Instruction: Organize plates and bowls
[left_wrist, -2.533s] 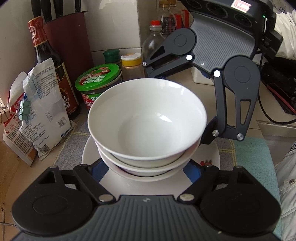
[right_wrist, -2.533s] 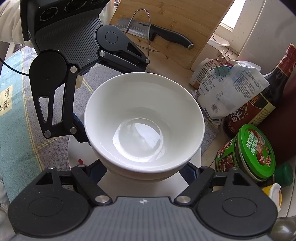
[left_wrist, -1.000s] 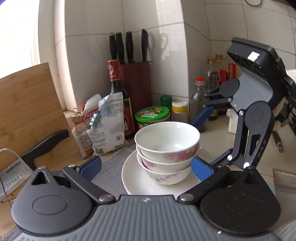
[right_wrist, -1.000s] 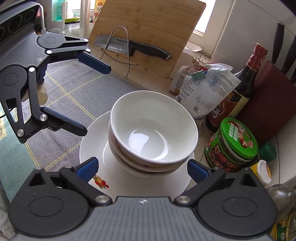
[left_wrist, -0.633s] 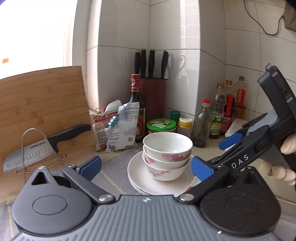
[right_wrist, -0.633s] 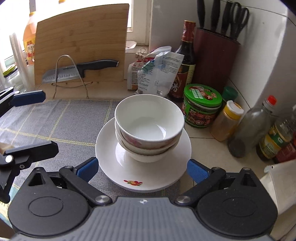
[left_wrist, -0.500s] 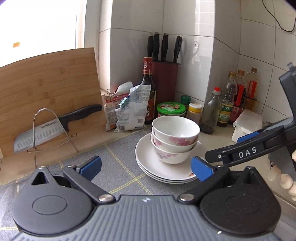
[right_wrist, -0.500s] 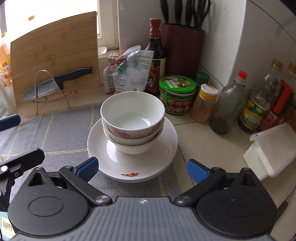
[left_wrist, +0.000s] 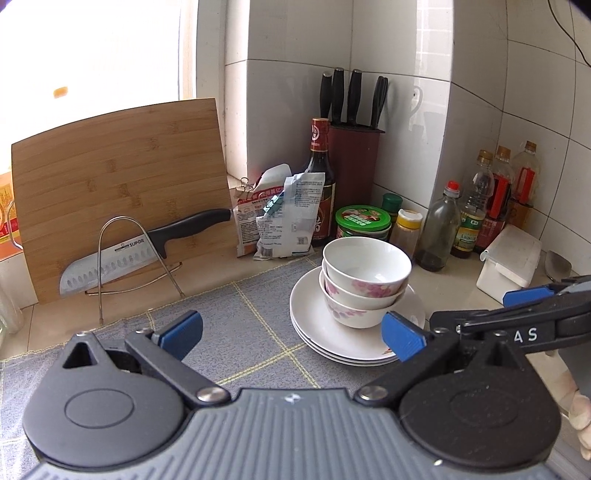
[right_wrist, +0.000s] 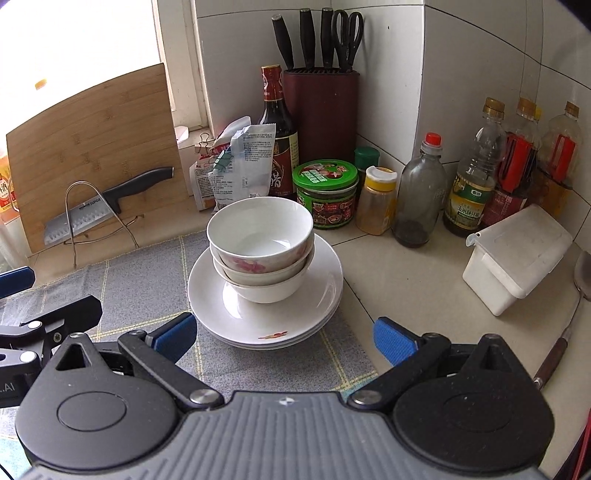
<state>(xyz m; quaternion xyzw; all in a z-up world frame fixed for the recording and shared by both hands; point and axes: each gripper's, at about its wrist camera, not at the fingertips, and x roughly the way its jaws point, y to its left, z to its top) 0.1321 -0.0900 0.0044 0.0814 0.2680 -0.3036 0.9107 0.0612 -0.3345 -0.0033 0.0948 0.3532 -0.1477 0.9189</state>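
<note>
- While both grippers hang back with nothing in them, the nested bowls (right_wrist: 260, 240) sit in the middle of the stacked white plates (right_wrist: 325, 284), three bowls deep by the look of it, pink flowers on the sides.
- The plate stack sits half on the grey checked cloth (right_wrist: 140, 280) and half on the beige counter (right_wrist: 406, 280), with a little red flower print on the near rim.
- Right gripper (right_wrist: 283, 336) is spread wide, blue pads either side of the near edge of the plates but short of it, touching nothing.
- Left gripper (left_wrist: 291, 330) is wide open too; in its own view the dishes sit ahead and off to the right, its right pad overlapping the plate rim in the picture, though I can't tell if it actually touches.
- Just behind the bowls: a green-lidded jar (right_wrist: 325, 192), a yellow-capped spice jar (right_wrist: 376, 201), a dark soy sauce bottle (right_wrist: 275, 136) and clipped packets (right_wrist: 236, 166).
- Further back, a dark red knife block (right_wrist: 320, 110) in the tiled corner.
- Off to the left, a bamboo cutting board (left_wrist: 118, 184) leaning up, with a cleaver (left_wrist: 122, 258) on a wire stand.
- To the right, oil bottles (right_wrist: 476, 173) and a white plastic box (right_wrist: 517, 258).
</note>
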